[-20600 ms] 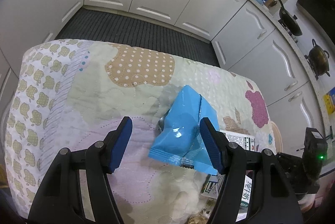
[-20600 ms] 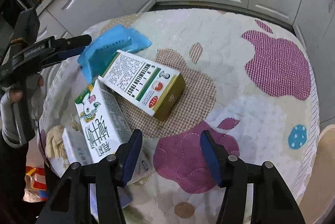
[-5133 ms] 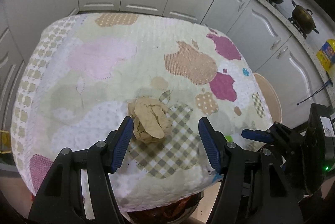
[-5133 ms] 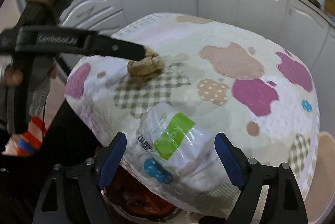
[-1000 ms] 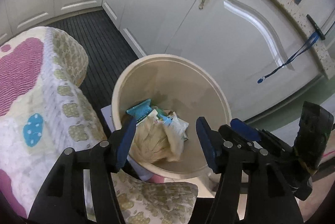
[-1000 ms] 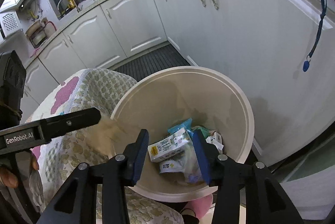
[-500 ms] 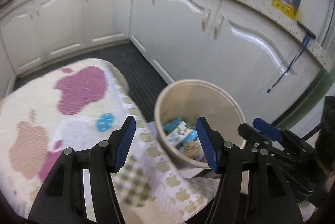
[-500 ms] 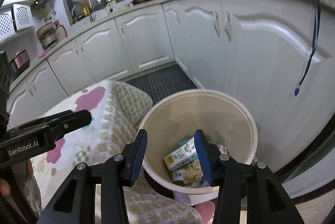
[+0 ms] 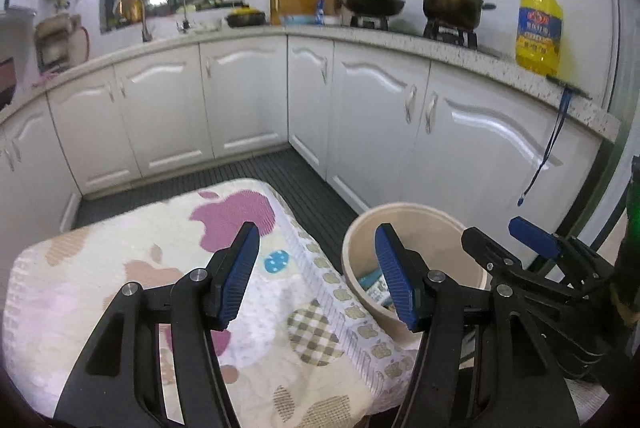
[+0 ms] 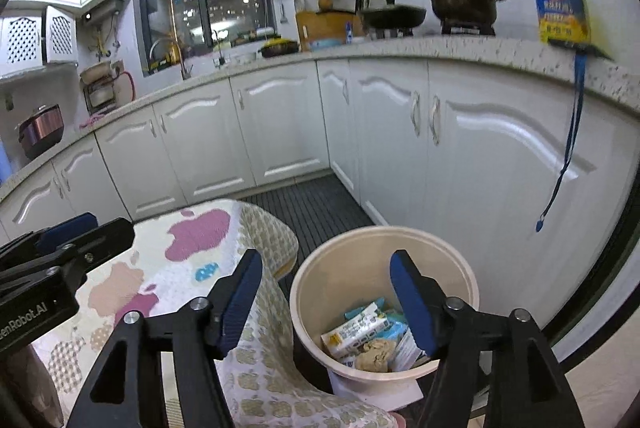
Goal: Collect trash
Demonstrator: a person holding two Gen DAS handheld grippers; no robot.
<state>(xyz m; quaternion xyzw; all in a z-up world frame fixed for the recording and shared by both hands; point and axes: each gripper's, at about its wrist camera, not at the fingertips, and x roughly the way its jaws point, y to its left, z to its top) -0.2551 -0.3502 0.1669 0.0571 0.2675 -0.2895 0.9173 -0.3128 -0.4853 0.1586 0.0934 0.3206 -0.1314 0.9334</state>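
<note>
Both grippers, left (image 9: 316, 272) and right (image 10: 326, 294), fingers apart, empty. Risk: lower-right wastebasket (image 10: 460, 268) tips if knocked; table (image 9: 120, 268) bare.

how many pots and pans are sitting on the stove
2: a dark wok on the left burner and a bronze lidded pot on the right burner. Others may be hidden.

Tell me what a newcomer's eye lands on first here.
The cream bin on the floor beside the quilt-covered table, holding a milk carton, a crumpled brown paper wad and blue wrappers. Then the yellow oil bottle on the counter at right. Both tools, left and right, are open and empty.
</note>
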